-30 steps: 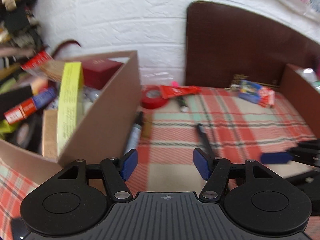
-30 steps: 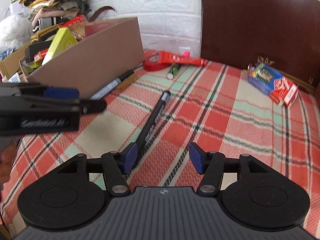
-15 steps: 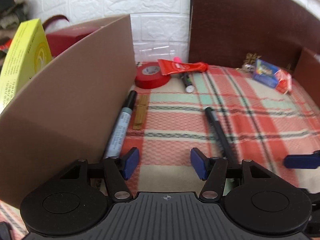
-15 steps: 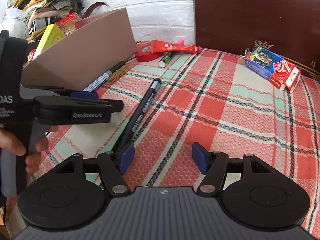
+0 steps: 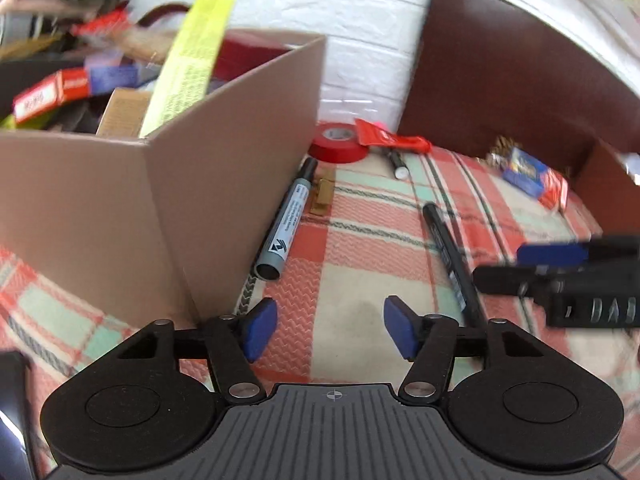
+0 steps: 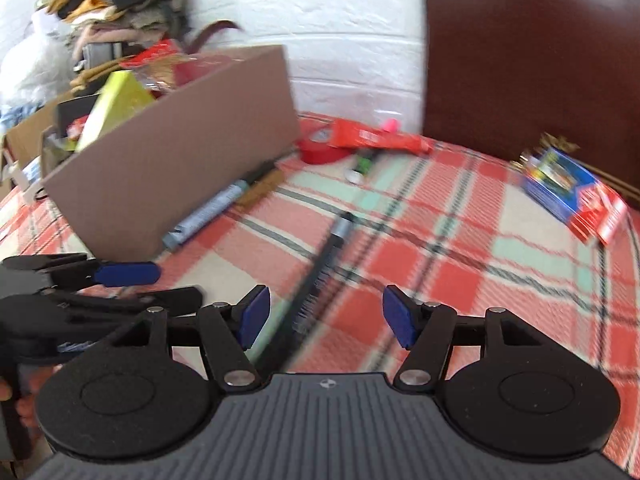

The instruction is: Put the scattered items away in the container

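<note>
Holding both tools low over the plaid cloth (image 6: 460, 240), we see each one spread wide and empty. Our left tool (image 5: 330, 326) hovers just off the near corner of the cardboard box (image 5: 224, 152), its blue pads (image 5: 260, 328) apart over bare cloth. Our right tool (image 6: 325, 318) sits beside it, to the right, pads likewise apart, with the near end of the black pen (image 6: 320, 276) running up between them but not gripped. In the right wrist view the left tool shows at lower left, level and pointing right; part of the hand holding it shows at the frame's left edge, blurred.

Next out, the grey marker (image 5: 286, 226) lies along the foot of the box's right wall, cap end away from us, a small tan piece (image 5: 323, 196) just beside it. The black pen lies well apart from the marker, angled toward the right tool.

Farther on, the red tape roll (image 5: 339, 142) rests near the box's far corner, the red tube (image 6: 378, 140) overlapping it, and a green-banded marker (image 6: 362, 164) pokes out below the tube. A blue and red packet (image 6: 572, 188) lies far right near the dark headboard (image 6: 532, 52).

The box is already full: yellow carton (image 5: 188, 60) upright, red packs, other blurred items. White brick wall behind it.
</note>
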`<act>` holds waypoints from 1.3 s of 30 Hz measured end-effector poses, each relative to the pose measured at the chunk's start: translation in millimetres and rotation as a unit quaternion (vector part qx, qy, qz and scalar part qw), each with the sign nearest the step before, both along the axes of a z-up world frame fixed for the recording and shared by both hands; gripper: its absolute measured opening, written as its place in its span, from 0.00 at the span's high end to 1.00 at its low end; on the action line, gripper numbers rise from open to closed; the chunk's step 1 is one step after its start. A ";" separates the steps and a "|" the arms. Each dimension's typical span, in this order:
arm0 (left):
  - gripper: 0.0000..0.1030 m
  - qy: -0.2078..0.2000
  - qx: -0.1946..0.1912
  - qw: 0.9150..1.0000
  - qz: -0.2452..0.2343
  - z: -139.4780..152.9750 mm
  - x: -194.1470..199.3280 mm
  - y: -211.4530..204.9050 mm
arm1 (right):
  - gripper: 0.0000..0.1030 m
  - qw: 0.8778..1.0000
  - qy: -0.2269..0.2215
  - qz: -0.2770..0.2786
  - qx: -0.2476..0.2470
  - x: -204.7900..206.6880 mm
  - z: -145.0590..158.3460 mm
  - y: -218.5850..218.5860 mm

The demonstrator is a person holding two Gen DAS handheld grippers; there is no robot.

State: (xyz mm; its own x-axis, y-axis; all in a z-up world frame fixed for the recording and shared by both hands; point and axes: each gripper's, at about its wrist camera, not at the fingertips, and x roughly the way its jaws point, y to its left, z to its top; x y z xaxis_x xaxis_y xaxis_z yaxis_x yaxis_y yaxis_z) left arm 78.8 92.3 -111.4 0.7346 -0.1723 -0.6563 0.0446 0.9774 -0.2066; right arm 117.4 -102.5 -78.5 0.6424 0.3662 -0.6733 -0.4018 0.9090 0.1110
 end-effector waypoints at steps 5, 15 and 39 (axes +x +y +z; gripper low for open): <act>0.21 -0.011 0.017 0.999 0.032 -2.5 0.2 -14.8 | 0.34 1.000 0.014 -0.013 0.008 -2.9 -1.2 -6.7; 0.15 -0.045 0.113 0.991 0.059 -2.3 5.8 -53.9 | 0.34 0.996 0.050 -0.059 0.038 -8.1 -15.2 -39.6; 0.13 -0.055 0.164 0.985 0.015 1.5 32.2 -74.3 | 0.32 0.995 0.050 -0.082 0.015 -15.5 -16.2 -57.6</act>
State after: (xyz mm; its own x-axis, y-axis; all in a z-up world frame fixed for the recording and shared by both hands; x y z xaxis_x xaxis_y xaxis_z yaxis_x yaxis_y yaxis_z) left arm 111.0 17.9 -109.9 0.8061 0.0591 -0.5889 0.0191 0.9919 0.1258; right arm 101.9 -160.1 -94.6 0.6246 0.2832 -0.7278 -0.2345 0.9569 0.1711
